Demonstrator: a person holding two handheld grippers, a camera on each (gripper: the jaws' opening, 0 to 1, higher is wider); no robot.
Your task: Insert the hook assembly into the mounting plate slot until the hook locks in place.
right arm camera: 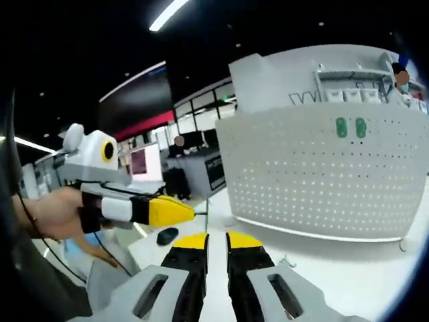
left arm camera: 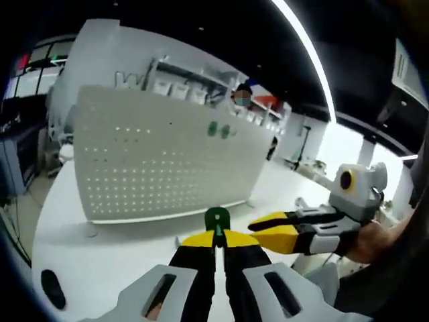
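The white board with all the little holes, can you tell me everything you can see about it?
The white pegboard stands upright on the white table, a wide panel dotted with rows of small holes; light shines through some. It looks like thin painted metal or plastic and bends in the fisheye view. Two green hooks sit side by side near its top edge. Its bottom rests on the table. Neither gripper touches it.
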